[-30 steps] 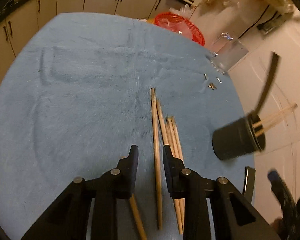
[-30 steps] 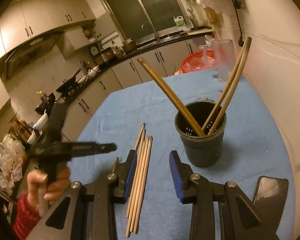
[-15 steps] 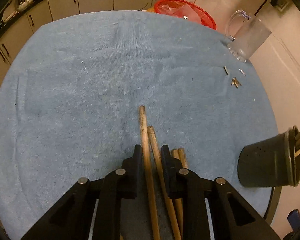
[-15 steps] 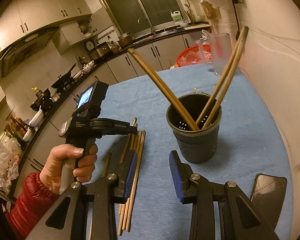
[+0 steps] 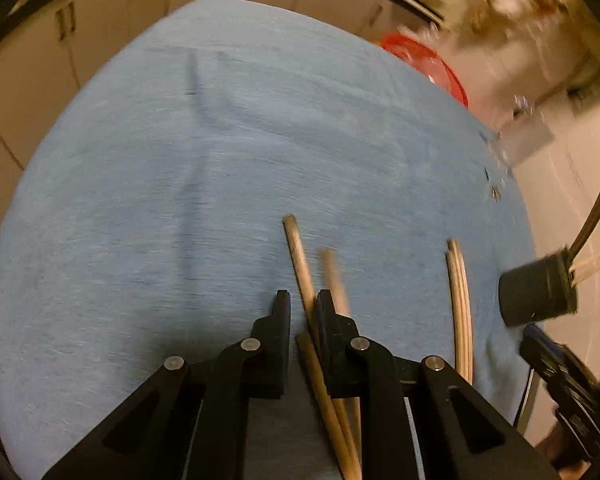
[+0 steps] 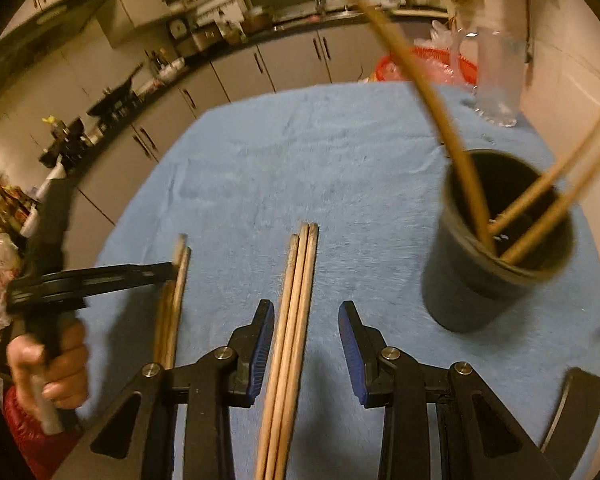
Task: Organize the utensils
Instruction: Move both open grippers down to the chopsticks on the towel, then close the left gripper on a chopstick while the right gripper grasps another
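My left claw [image 5: 302,310] has just been narrowing around a chopstick [image 5: 300,264] lying on the blue cloth [image 5: 180,200]; through the blur I cannot tell whether it pinches yet. My right claw [image 6: 306,340] stands spread over three chopsticks [image 6: 298,280], left of the black holder [image 6: 496,276].

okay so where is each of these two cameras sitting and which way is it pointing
Left wrist: on the left gripper, facing down along its black fingers at two wooden chopsticks on the blue towel-covered table.
Right wrist: on the right gripper, facing three chopsticks; a hand holds the left gripper.
Shared: table, black cylindrical utensil holder, red basket.
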A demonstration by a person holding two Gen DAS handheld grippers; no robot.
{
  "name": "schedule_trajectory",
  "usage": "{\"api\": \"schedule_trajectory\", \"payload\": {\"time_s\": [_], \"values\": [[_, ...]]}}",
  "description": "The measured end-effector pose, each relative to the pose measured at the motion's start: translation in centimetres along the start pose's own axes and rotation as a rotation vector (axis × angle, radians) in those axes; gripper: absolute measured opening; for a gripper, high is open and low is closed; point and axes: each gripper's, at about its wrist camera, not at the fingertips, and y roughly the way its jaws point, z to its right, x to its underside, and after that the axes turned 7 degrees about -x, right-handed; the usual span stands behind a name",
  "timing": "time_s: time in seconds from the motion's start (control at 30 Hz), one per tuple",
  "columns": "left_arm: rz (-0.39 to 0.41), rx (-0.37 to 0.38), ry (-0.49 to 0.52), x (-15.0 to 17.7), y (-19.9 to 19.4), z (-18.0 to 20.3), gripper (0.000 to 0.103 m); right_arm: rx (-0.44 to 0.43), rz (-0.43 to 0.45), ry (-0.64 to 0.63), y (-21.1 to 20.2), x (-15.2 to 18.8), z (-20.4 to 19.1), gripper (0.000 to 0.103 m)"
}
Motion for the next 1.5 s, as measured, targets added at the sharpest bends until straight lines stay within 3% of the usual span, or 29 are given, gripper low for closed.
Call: {"api": "schedule_trajectory", "payload": {"time_s": [0.33, 0.4, 0.5, 0.77, 0.93, 1.13, 1.27, 1.5], "values": [[0.077, 0.120, -0.013, 0.5, -0.5, -4.6, 0.014, 0.126, -0.122, 0.004, 5.8, -0.8, -0.4, 0.034], [0.089, 0.137, -0.009, 1.0, -1.1, -5.6, 0.014, 0.132, -0.114, 0.030, 6.0, -1.0, 0.1, 0.031], [0.107, 0.171, -0.011, 1.6, -1.0, -6.2, 0.014, 0.137, -0.120, 0.059, 6.4, -1.7, 0.8, 0.017], [0.107, 0.196, -0.011, 1.4, -1.5, -6.3, 0.014, 0.206, -0.107, 0.015, 8.1, -3.1, 0.1, 0.018], [0.099, 0.219, -0.028, 1.5, -1.6, -7.0, 0.014, 0.102, -0.154, -0.047, 6.6, -1.7, -1.4, 0.015], [0.115, 0.181, 0.005, 1.9, -2.0, -6.6, 0.014, 0.131, -0.165, -0.093, 3.5, 1.3, -1.1, 0.015], [0.122, 0.168, 0.022, 2.2, -2.2, -6.2, 0.014, 0.097, -0.179, -0.083, 3.0, 2.8, -0.4, 0.017], [0.121, 0.171, 0.019, 2.1, -2.1, -6.2, 0.014, 0.078, -0.161, -0.015, 2.5, 2.4, 1.7, 0.017]]}}
